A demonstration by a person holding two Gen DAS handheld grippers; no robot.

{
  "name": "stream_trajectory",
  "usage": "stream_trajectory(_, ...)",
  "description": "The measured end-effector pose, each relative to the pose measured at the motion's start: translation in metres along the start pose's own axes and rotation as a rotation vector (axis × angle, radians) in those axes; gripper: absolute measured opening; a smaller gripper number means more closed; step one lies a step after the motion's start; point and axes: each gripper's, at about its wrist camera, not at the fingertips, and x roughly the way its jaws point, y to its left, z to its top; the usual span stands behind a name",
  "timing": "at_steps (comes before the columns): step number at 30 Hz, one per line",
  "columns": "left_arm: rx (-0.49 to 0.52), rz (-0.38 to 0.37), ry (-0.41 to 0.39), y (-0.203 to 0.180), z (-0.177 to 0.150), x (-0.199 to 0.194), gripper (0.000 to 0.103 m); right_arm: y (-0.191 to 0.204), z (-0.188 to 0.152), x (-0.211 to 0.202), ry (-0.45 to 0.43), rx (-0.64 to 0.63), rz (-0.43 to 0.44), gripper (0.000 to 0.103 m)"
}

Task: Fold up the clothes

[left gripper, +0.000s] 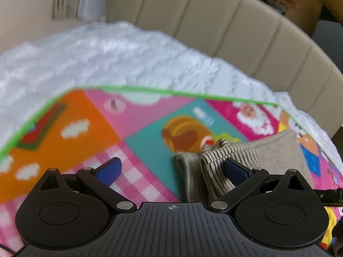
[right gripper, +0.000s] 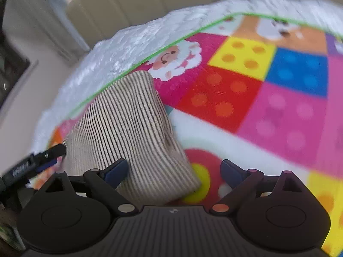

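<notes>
Striped garment [right gripper: 128, 132], folded, on play mat [right gripper: 278, 115] at 10 o'clock, right view | left gripper [left gripper: 171, 169] jaws apart, garment edge between | right gripper [right gripper: 174, 171] jaws apart, holding nothing | risk: single-layer pinch could drag the fold open.

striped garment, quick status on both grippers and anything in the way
Left gripper open, right gripper open, neither gripping. Striped garment folded on the play mat, partly between both sets of fingers. Nothing in the way.
</notes>
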Motion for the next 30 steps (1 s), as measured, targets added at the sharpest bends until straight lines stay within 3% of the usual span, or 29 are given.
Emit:
stream_trajectory(4, 0.114, -0.188, -0.03, -0.018, 0.027, -0.011, 0.103, -0.015, -0.007, -0.007, 0.088, 0.153, 0.128, 0.093)
stream_trajectory(7, 0.213, -0.296, 0.092, -0.033, 0.04, 0.022, 0.103, -0.021, -0.014, 0.008, 0.171, 0.264, 0.214, 0.093)
stream_trajectory(9, 0.219, -0.314, 0.215, -0.035, 0.041, 0.054, 0.103, -0.02, -0.011, 0.016, 0.181, 0.272, 0.231, 0.092)
stream_trajectory(10, 0.222, -0.304, 0.257, -0.035, 0.04, 0.067, 0.103, -0.018, -0.008, 0.019, 0.178, 0.263, 0.231, 0.085)
stream_trajectory(11, 0.218, -0.308, 0.276, -0.033, 0.037, 0.075, 0.103, -0.016, -0.005, 0.023, 0.176, 0.253, 0.231, 0.07)
stream_trajectory(15, 0.163, -0.353, 0.308, -0.022, 0.029, 0.082, 0.103, -0.017, 0.016, 0.037, 0.164, 0.239, 0.223, 0.064)
stream_trajectory(17, 0.191, -0.365, 0.323, -0.026, 0.021, 0.075, 0.103, -0.013, 0.034, 0.045, 0.144, 0.179, 0.205, 0.063)
stream_trajectory(20, 0.257, -0.377, 0.347, -0.046, 0.004, 0.061, 0.103, 0.014, 0.064, 0.06, 0.108, -0.045, 0.148, 0.064)
stream_trajectory(24, 0.202, -0.405, 0.373, -0.067, -0.023, 0.049, 0.103, 0.057, 0.089, 0.079, 0.064, -0.362, 0.084, 0.07)
stream_trajectory(30, 0.218, -0.55, 0.418, -0.117, -0.054, 0.037, 0.103, 0.067, 0.107, 0.064, 0.014, -0.377, 0.099, 0.074)
